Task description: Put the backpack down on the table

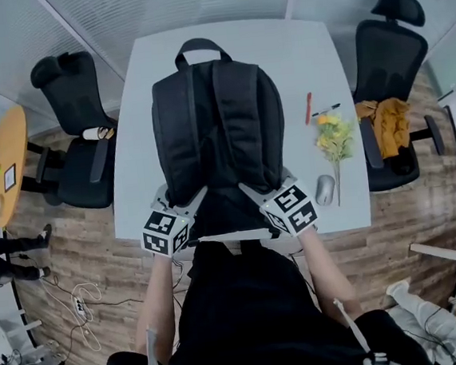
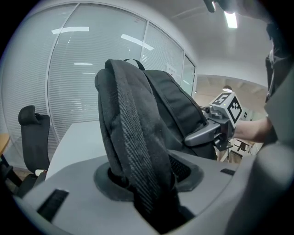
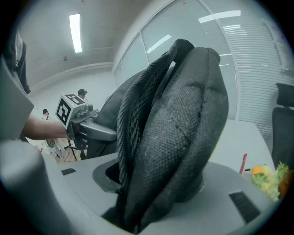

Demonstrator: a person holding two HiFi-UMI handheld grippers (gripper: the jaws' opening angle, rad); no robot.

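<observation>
I clench my left claw [image 1: 188, 204] on one padded black shoulder strap [image 2: 138, 147] and my right claw [image 1: 255, 193] on the other [image 3: 170, 147], each strap pinched tight between the jaws. The only print I can make out is the black-and-white square markers on my two cubes. The straps belong to one black fabric backpack [image 1: 217, 131], which lies lengthwise over the white rectangular table [image 1: 140, 146], strap side up, its single top loop handle at the far end. Whether its underside rests on the tabletop I cannot tell. To its right on the table I count one red pen [image 1: 308, 107], one dark pen [image 1: 325, 110] just beside it, one bunch of yellow flowers [image 1: 334, 139] and one grey computer mouse [image 1: 324, 190]. Two black office chairs flank the table, one left [image 1: 77, 152] and one right [image 1: 391, 82], the right one carrying a mustard cloth [image 1: 387, 122]
</observation>
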